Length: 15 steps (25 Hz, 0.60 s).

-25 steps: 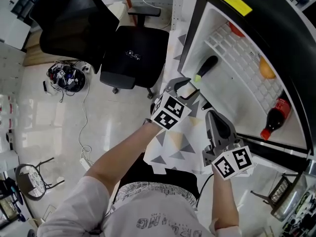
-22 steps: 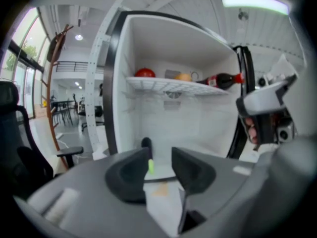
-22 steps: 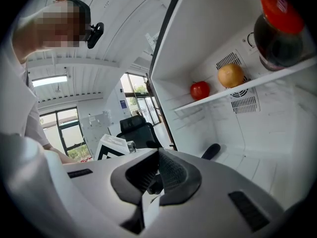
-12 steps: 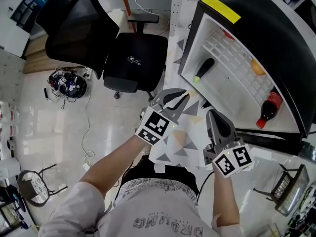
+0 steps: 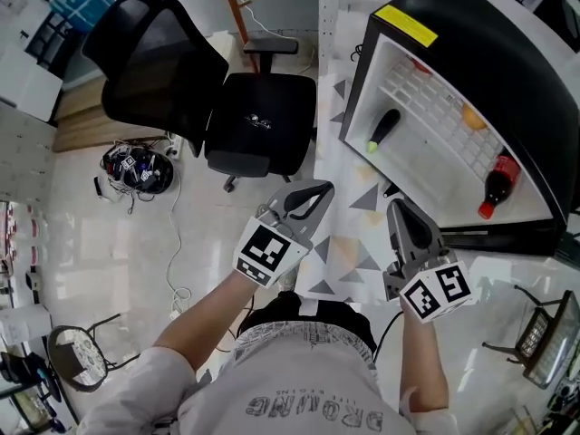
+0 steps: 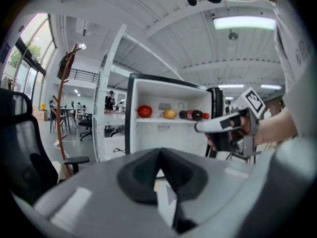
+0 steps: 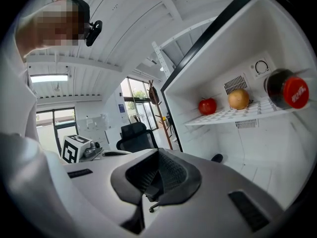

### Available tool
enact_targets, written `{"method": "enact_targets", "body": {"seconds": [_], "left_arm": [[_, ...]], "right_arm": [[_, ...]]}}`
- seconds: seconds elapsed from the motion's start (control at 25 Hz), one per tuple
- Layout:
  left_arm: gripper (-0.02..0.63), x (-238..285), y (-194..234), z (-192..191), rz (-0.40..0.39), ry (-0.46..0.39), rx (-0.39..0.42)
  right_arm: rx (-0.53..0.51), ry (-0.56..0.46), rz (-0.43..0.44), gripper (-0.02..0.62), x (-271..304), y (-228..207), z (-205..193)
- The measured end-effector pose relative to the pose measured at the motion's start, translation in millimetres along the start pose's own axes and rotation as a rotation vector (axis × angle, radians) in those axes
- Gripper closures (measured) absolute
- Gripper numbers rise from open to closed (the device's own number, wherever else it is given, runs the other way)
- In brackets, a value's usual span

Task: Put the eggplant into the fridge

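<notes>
The dark purple eggplant (image 5: 384,127), green stem toward the front, lies on the floor of the open fridge (image 5: 403,14); its dark end shows in the right gripper view (image 7: 216,158). My left gripper (image 5: 323,189) hangs outside the fridge, to the left of its door opening, with jaws shut on nothing (image 6: 159,155). My right gripper (image 5: 397,208) hovers in front of the fridge opening, jaws together and empty (image 7: 158,155). The left gripper view also shows the right gripper (image 6: 200,128) pointing at the fridge.
On the fridge's wire shelf (image 5: 426,93) lie a red fruit (image 7: 207,105), an orange fruit (image 5: 472,116) and a cola bottle (image 5: 498,184). A black office chair (image 5: 258,120) stands left of the fridge. A cloth with a triangle pattern (image 5: 349,252) lies below the grippers.
My left gripper let go of the eggplant in the fridge, drew back out to the left and shut its jaws. The right gripper rose a little.
</notes>
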<state>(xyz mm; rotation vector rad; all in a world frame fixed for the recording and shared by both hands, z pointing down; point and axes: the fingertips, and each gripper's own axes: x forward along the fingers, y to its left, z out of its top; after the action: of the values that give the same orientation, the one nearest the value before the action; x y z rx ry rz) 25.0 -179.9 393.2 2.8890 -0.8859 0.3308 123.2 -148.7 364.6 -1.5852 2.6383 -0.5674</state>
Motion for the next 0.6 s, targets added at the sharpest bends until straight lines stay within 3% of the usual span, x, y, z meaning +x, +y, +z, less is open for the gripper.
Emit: {"method": "enact_targets", "body": {"seconds": [0.6], "left_arm": [[0.600,-55.1,-4.7,6.9,-0.045,-0.033,-0.014]], "right_arm": [[-0.033,-0.022,-0.010,0.592,-16.9,33.0,5.2]]}}
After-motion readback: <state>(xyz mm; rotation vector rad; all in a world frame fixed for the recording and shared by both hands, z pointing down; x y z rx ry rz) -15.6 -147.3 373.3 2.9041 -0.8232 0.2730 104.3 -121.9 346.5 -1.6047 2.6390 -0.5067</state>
